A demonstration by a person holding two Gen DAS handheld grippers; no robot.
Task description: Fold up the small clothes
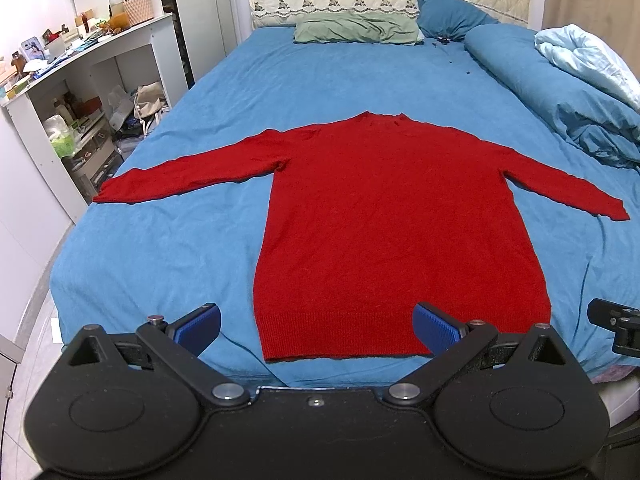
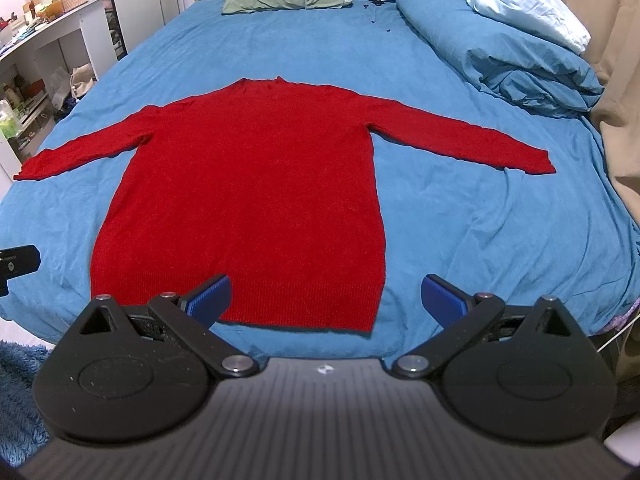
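Observation:
A red long-sleeved sweater lies flat on the blue bed sheet, sleeves spread to both sides, hem toward me. It also shows in the right wrist view. My left gripper is open and empty, held above the hem's left part. My right gripper is open and empty, above the hem's right corner. Each gripper's edge shows in the other view, the right one and the left one.
A rolled blue duvet with a pale blue blanket lies at the bed's right. A green pillow and blue pillow are at the headboard. A cluttered white shelf stands left of the bed. A blue rug lies on the floor.

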